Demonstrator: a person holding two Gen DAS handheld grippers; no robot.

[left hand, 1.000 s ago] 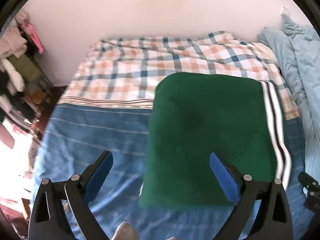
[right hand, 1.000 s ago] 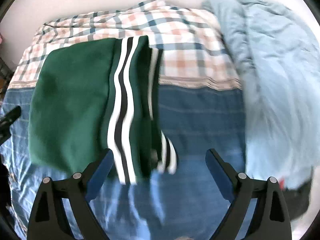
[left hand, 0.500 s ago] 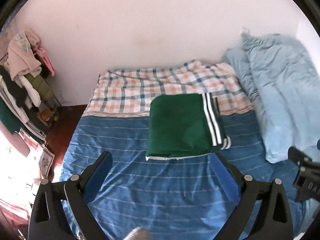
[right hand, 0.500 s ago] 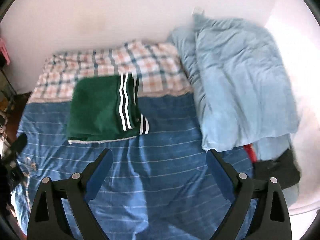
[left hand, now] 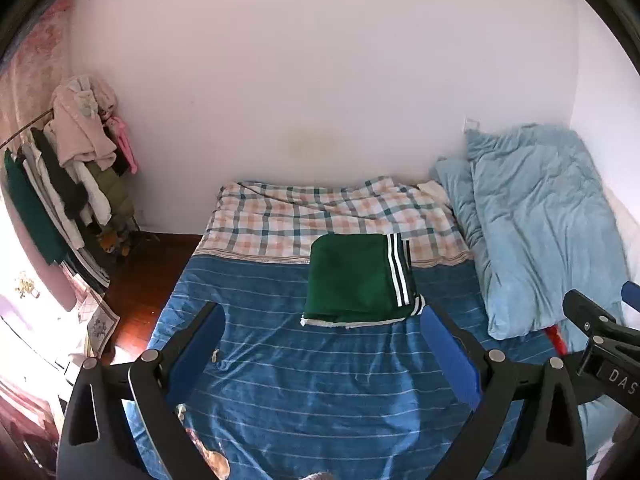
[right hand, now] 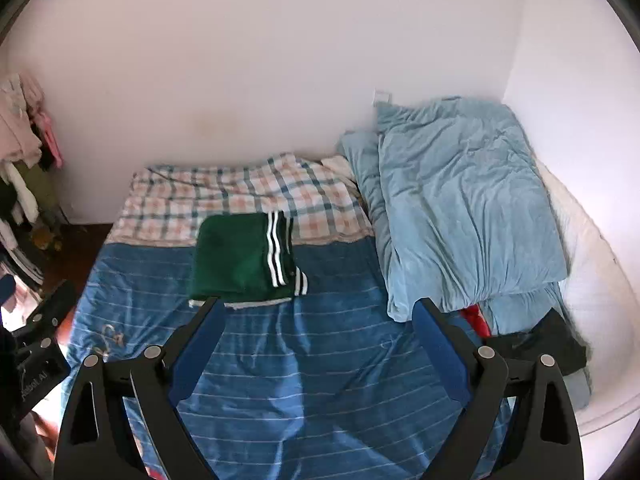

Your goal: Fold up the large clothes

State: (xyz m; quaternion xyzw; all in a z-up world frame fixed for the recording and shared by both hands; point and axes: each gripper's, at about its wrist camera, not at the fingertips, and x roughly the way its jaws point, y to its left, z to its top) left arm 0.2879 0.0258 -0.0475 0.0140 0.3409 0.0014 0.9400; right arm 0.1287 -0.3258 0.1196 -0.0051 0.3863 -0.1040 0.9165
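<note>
A green garment [left hand: 354, 276] with white stripes lies folded into a flat rectangle on the bed, across the line where the blue striped sheet [left hand: 304, 364] meets the checked blanket [left hand: 320, 212]. In the right wrist view the same garment [right hand: 236, 262] sits left of centre. My left gripper [left hand: 322, 314] is open and empty, held well back and above the near edge of the bed. My right gripper [right hand: 316, 308] is also open, with nothing between its blue pads, and part of its frame [left hand: 600, 344] shows at the right edge of the left wrist view.
A light blue duvet [right hand: 460, 200] is piled along the right side of the bed, with dark and red items [right hand: 536, 344] under its near end. A rack of hanging clothes [left hand: 68, 184] stands left of the bed by the wall. Wooden floor [left hand: 140, 280] shows beside the bed.
Both grippers have pulled back and up from the green garment, which now looks small and far. The garment lies folded where it was, released.
</note>
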